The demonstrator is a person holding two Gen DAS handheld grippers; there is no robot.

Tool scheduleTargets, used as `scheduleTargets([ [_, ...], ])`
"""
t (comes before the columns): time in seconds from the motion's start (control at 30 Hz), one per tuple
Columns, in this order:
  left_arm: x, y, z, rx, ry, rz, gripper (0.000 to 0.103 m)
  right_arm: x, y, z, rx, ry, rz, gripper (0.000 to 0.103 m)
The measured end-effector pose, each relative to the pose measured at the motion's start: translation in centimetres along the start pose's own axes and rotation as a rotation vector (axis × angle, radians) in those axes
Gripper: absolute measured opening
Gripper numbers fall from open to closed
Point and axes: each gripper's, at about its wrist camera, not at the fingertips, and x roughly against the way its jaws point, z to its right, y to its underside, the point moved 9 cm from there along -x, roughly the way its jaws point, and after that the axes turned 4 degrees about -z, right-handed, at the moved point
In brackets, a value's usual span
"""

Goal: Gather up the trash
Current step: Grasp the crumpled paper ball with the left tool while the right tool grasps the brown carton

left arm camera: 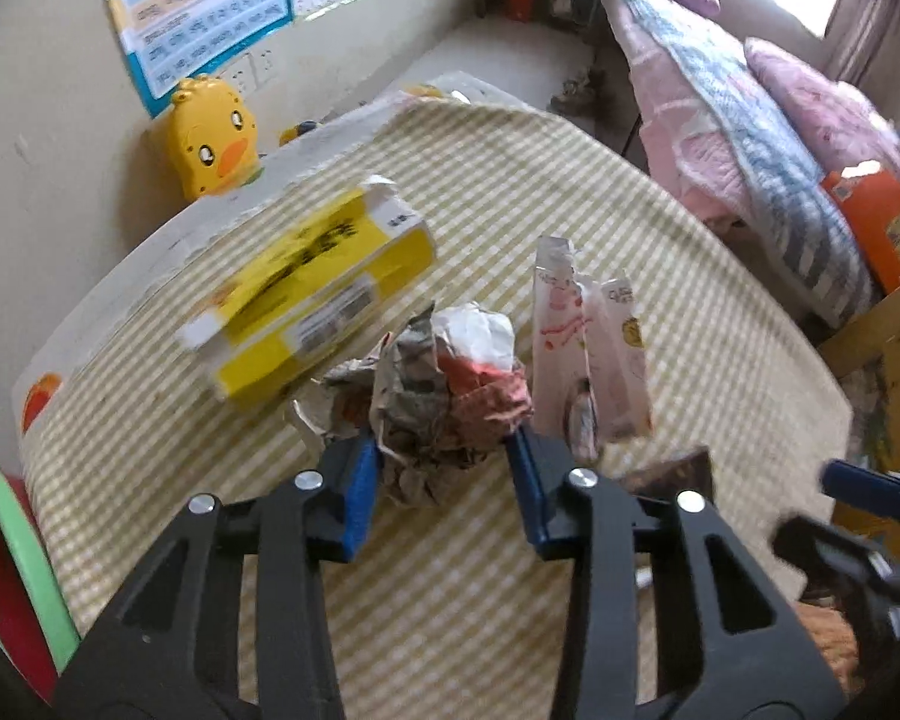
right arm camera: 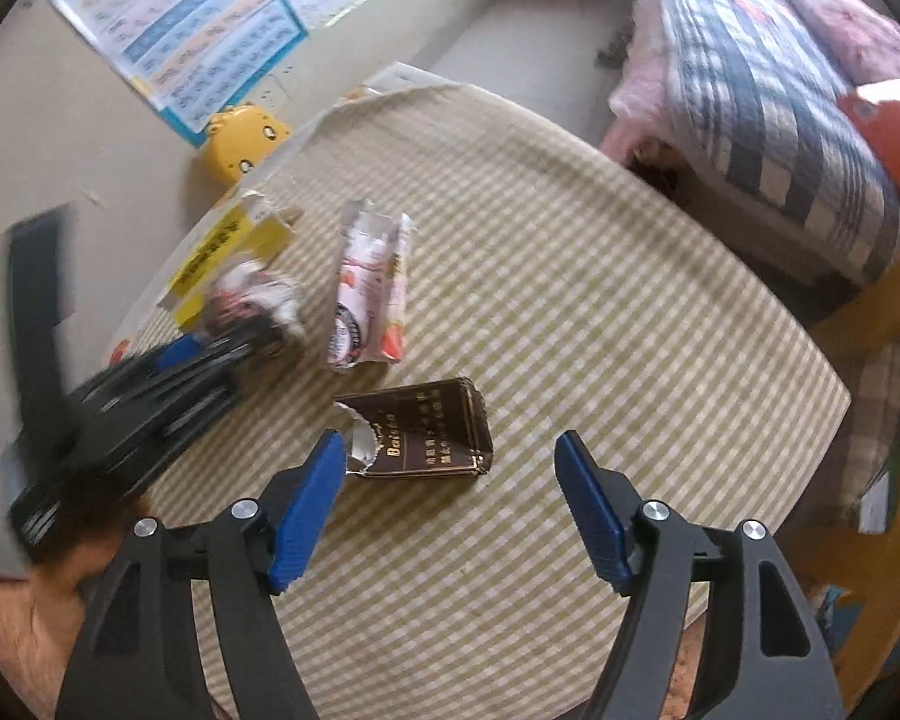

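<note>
left tongs (left arm camera: 444, 450) clamped, right tongs (right arm camera: 450, 468) spread wide

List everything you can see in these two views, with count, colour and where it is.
crumpled paper ball: one, grey, white and red, centre of table, between the left gripper's fingers
yellow box: one, yellow and white, table's far left
pink pouch: one, pink and white, torn open, mid table
brown carton: one, dark brown, torn, just ahead of the right gripper
checked tablecloth: one, green and white, covering the table
duck toy: one, yellow, against the wall behind the table
wall poster: one, blue and white, on the wall
bedding: a pile, pink and plaid, right of table
left gripper: black, blue pads, around the paper ball
right gripper: black, blue pads, open
</note>
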Motion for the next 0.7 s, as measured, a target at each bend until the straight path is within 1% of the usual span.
scheduleTargets([
  [0.07, 2.1, 1.0, -0.8, 0.026, 0.013, 0.035, 0.038, -0.5, 0.2, 0.4, -0.034, -0.008, -0.020, 0.073],
  [0.17, 4.6, 2.7, -1.7, 0.060, 0.036, 0.061, 0.038, -1.7, 0.8, 0.5, -0.077, -0.031, -0.062, 0.073],
  [0.27, 7.1, 4.6, -2.6, 0.098, 0.059, 0.081, 0.038, -2.9, 1.4, 0.0, -0.086, -0.035, -0.096, 0.073],
  [0.37, 9.2, 6.7, -3.4, 0.118, 0.061, 0.098, 0.038, -3.5, 1.7, -0.6, -0.078, -0.032, -0.105, 0.073],
  [0.47, 10.5, 8.2, -3.9, 0.121, 0.053, 0.111, 0.039, -3.7, 1.8, -0.9, -0.061, -0.006, -0.095, 0.075],
  [0.57, 11.4, 9.4, -3.9, 0.121, 0.050, 0.115, 0.039, -4.2, 2.0, -0.9, -0.046, 0.024, -0.093, 0.079],
  [0.7, 12.5, 9.5, -3.5, 0.104, 0.034, 0.136, 0.040, -5.3, 2.6, -0.9, -0.049, 0.025, -0.121, 0.079],
])
